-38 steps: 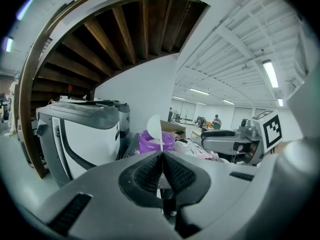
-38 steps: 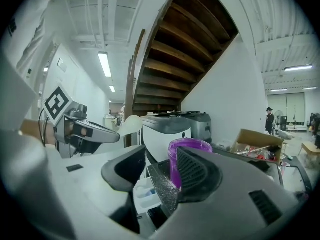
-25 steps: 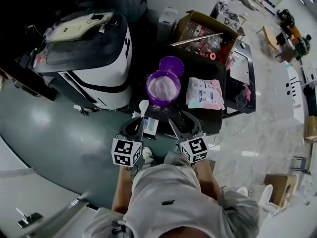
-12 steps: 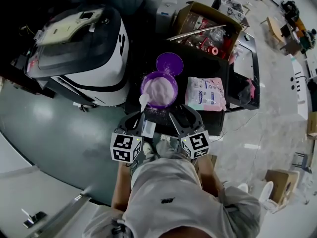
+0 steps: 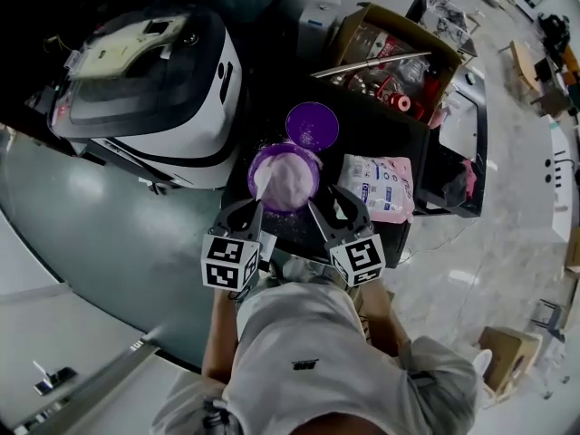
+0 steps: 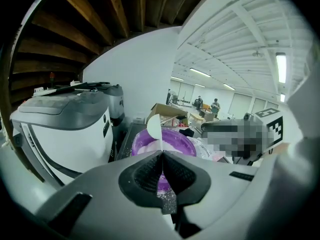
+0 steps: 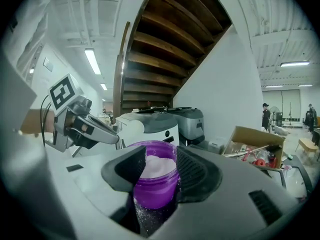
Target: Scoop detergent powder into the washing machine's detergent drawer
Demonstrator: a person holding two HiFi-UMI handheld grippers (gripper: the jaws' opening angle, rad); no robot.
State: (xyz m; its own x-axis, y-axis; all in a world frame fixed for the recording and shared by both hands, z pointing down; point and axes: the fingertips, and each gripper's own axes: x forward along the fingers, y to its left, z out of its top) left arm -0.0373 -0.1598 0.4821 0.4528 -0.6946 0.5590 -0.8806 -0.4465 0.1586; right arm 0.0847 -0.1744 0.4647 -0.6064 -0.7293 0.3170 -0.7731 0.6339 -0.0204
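Observation:
A purple tub point(image 5: 286, 176) full of white detergent powder stands on a black table point(image 5: 385, 134), with its purple lid point(image 5: 313, 125) lying just behind it. My left gripper point(image 5: 249, 214) is shut on the thin handle of a white spoon point(image 5: 263, 185), whose bowl sits over the tub's left rim. In the left gripper view the spoon point(image 6: 154, 128) stands upright before the tub point(image 6: 172, 140). My right gripper point(image 5: 333, 208) is open just short of the tub point(image 7: 156, 176), which shows between its jaws. The white washing machine point(image 5: 145, 80) stands to the left; I cannot make out its drawer.
A pale detergent bag point(image 5: 381, 187) lies on the table right of the tub. An open cardboard box point(image 5: 391, 54) of odds and ends stands behind it. The person's torso fills the lower head view. People stand far off in the hall point(image 7: 266, 115).
Both grippers have moved forward toward the tub. The spoon's bowl has gone from just short of the tub to over its left rim.

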